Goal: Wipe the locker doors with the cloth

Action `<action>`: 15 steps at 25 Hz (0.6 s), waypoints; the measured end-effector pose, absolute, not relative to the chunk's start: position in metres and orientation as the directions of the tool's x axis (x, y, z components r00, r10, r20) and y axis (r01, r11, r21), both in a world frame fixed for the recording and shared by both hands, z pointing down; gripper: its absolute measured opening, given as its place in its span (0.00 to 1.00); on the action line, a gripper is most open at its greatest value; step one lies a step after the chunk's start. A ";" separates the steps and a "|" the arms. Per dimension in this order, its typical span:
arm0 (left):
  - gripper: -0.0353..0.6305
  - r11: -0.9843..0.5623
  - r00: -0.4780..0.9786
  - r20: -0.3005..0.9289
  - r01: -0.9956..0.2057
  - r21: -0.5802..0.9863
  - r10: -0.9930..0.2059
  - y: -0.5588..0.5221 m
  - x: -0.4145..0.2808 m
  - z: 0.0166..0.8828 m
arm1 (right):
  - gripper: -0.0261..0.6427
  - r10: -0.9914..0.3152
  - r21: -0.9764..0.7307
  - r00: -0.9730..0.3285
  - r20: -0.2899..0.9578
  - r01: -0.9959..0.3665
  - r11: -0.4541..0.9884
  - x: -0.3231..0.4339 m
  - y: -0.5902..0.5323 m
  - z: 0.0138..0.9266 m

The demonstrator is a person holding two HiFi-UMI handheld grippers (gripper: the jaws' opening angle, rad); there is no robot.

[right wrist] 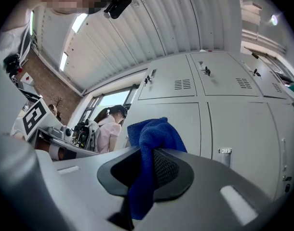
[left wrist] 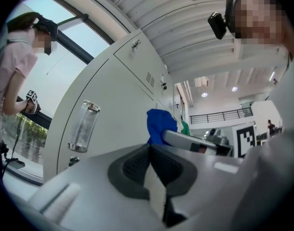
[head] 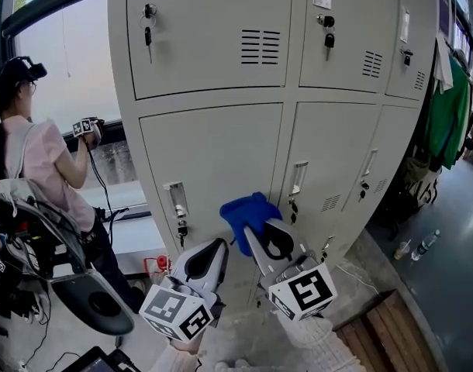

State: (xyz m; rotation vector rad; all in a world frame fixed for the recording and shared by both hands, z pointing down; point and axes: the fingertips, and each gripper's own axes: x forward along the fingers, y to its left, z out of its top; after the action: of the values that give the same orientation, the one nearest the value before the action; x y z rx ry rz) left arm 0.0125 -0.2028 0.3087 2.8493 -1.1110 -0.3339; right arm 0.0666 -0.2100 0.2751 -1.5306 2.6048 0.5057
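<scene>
The right gripper [head: 260,235] pinches the blue cloth [head: 248,211]; it stands upright, mid-frame, by a locker door [head: 213,153]. The left gripper [head: 212,248] has its jaws together, empty.

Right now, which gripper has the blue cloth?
The right gripper, its jaws pinched on the cloth. The left gripper is shut too, but with nothing between its jaws.

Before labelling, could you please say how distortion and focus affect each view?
Head view: wide-angle bowing curves the locker doors; window washed out. Left gripper view: fisheye, dark corners, left gripper soft up close. Right gripper view: same fisheye; cloth fairly sharp.
</scene>
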 end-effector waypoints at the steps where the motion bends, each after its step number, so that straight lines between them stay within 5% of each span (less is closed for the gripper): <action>1: 0.05 -0.736 0.714 -0.177 -0.662 0.142 -0.677 -0.201 0.011 0.310 | 0.13 -0.832 0.237 -0.503 -0.236 -0.860 0.452 0.066 -0.206 0.275; 15: 0.05 -0.718 0.701 -0.156 -0.675 0.170 -0.696 -0.199 0.004 0.321 | 0.13 -0.822 0.198 -0.534 -0.197 -0.843 0.500 0.058 -0.199 0.295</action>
State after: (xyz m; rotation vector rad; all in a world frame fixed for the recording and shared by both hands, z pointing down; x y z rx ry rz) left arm 0.0040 -0.1988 0.3213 2.8044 -1.1332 -0.3197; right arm 0.0577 -0.1985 0.2947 -1.4754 2.6535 0.4168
